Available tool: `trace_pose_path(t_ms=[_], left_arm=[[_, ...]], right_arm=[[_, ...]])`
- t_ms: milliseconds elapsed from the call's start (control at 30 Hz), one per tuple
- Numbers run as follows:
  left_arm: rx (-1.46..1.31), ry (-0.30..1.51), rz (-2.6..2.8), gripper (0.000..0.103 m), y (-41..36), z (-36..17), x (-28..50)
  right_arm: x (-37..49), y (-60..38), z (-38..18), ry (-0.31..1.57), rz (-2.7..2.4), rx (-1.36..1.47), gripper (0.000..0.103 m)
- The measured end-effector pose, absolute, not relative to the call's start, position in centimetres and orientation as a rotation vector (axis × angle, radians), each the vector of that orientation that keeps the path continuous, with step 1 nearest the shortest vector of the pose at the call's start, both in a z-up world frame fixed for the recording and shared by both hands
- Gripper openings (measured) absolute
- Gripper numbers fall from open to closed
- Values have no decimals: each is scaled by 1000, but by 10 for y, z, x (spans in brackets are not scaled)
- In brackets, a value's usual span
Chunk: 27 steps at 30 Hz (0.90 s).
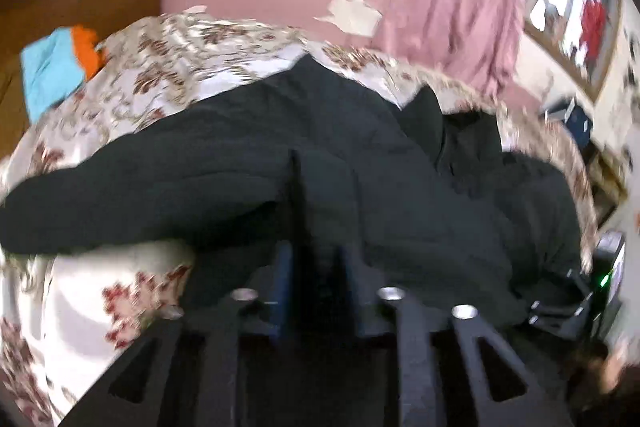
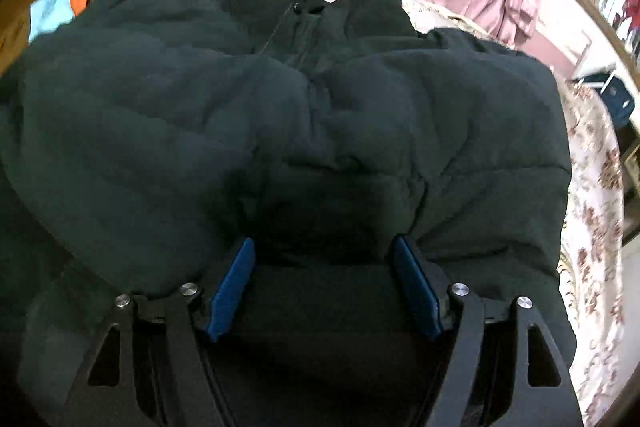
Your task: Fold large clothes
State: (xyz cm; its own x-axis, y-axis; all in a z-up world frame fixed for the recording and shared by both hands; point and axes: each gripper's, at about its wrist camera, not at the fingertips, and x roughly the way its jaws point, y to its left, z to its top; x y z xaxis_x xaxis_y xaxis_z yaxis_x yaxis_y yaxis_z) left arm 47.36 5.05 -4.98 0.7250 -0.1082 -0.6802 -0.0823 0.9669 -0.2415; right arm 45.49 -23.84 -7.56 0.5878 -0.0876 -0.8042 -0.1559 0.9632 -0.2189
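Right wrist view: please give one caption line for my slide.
Open right hand-held gripper pressed against a dark puffer jacket spread on a floral bedspread.

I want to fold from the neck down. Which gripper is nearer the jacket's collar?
Probably the right gripper: it faces the collar across the jacket chest. The left gripper grips fabric off to one side.
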Motion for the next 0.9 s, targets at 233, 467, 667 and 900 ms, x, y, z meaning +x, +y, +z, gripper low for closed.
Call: trace_pose_path(t_ms=[233,467,667,900], left_arm=[[-499,652,24,91,115,-35,410],[-770,569,122,97,217,-68,362],[-1024,506,254,98,305,-119,355],[-1220,584,228,98,359,-168,411]], right_arm=[[440,-244,-55,905,48,-231,78],[401,-222,-15,867,99,-125,86],[416,-166,5,863,176,-105,87],[450,-139,-30,854,18,75,89]])
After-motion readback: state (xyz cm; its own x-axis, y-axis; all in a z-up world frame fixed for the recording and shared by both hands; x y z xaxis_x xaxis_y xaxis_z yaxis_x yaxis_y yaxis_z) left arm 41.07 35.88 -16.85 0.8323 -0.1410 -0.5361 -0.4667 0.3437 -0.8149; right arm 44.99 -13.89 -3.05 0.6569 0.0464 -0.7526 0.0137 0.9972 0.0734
